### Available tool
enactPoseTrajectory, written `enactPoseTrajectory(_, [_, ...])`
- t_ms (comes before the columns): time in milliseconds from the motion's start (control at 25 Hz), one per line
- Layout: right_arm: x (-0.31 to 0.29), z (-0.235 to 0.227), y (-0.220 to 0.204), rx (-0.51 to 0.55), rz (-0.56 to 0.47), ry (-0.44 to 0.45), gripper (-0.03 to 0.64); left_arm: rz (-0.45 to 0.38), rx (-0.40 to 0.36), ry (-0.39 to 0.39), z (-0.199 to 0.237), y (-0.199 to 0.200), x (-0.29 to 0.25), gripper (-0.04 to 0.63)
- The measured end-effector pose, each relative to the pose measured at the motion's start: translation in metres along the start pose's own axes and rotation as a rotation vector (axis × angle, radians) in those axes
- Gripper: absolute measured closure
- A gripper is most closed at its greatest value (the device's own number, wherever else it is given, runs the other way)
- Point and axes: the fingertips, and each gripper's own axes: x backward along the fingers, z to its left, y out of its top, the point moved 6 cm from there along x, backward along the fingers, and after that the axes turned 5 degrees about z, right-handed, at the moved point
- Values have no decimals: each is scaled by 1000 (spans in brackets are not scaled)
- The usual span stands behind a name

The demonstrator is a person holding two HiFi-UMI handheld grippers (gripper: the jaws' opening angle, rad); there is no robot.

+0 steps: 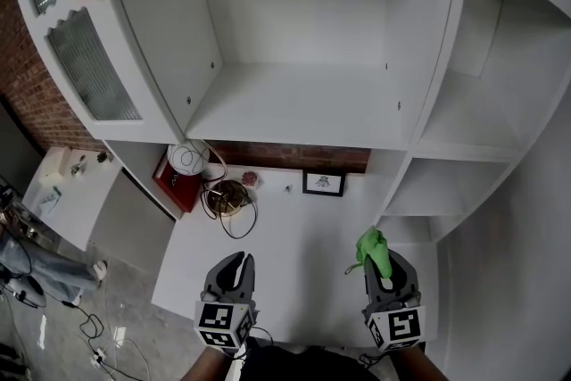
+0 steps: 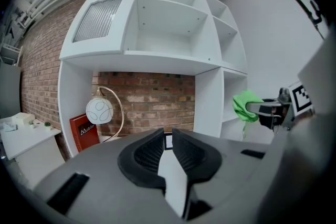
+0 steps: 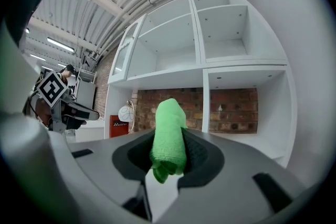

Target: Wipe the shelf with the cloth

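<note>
Green cloth [image 3: 169, 134], bunched into a roll, pinched upright between the right gripper's [image 1: 382, 270] jaws, well apart from the white shelf [image 1: 294, 107] ahead.

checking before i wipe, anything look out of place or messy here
Nothing looks spilled or broken. The ribbed-glass door left of the shelf stands open, and a cable lies in loose loops beside the round lamp below it.

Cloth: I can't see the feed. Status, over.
Right claw shut on green cloth. Left claw shut, empty. Both below the shelf, not touching. Nothing on the shelf in the way.
</note>
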Motion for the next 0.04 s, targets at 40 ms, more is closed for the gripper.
enactPoseTrajectory(40, [0, 0, -1, -2, 0, 3, 515, -1, 0, 3, 0, 0, 1, 546])
